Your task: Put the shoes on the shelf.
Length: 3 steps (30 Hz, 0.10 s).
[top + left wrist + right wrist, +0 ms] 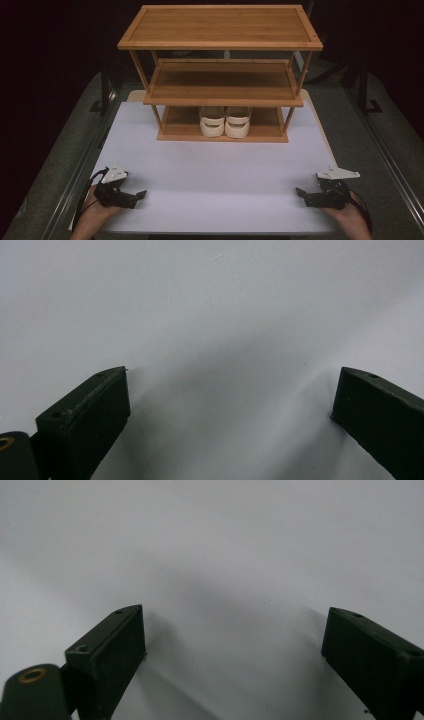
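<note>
A three-tier wooden rack (pixel 220 75) stands at the far side of the white surface (pixel 220 175), and a pair of cream sandals (pixel 225 122) sits side by side on its bottom shelf, toes toward the person; the middle and top shelves look bare, though the middle one lies partly in shadow. The left claw (pixel 131 194) rests low at the near left corner of the surface, held in a hand (pixel 92 212) that comes in from the bottom edge, its jaws pointing inward toward the middle. The right claw (pixel 306 195) mirrors it at the near right corner. Both are well apart from the sandals. In the left gripper view the left claw (pixel 227 395) stands spread wide with only white surface between the jaws; in the right gripper view the right claw (pixel 235 635) is likewise released, grasping nothing.
</note>
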### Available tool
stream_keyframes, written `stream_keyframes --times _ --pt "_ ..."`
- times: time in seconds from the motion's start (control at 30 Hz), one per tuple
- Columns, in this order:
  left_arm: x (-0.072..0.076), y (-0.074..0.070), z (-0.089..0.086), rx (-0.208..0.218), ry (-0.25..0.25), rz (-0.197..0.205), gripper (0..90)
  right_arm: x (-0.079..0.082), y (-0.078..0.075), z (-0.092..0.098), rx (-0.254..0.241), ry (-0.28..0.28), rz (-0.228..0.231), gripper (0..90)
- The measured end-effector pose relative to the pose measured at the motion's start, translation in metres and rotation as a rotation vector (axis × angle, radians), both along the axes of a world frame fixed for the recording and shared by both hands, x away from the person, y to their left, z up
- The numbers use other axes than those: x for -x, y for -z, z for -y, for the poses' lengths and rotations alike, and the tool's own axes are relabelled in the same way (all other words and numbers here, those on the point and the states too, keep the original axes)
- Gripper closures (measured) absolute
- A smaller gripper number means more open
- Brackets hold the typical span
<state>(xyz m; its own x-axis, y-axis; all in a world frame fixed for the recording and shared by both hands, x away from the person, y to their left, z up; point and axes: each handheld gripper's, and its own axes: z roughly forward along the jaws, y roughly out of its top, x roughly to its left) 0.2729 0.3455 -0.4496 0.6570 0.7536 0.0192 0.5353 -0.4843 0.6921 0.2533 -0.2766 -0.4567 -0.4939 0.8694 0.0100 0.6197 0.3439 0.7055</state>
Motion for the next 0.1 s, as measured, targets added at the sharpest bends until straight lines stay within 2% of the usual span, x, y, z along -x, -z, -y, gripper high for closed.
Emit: stream_keyframes --times 0.1 --pt "-0.0004 0.0004 -0.0001 -0.001 -0.005 -0.004 0.0 0.0 0.0005 0.0005 -0.008 0.004 -0.004 9.8"
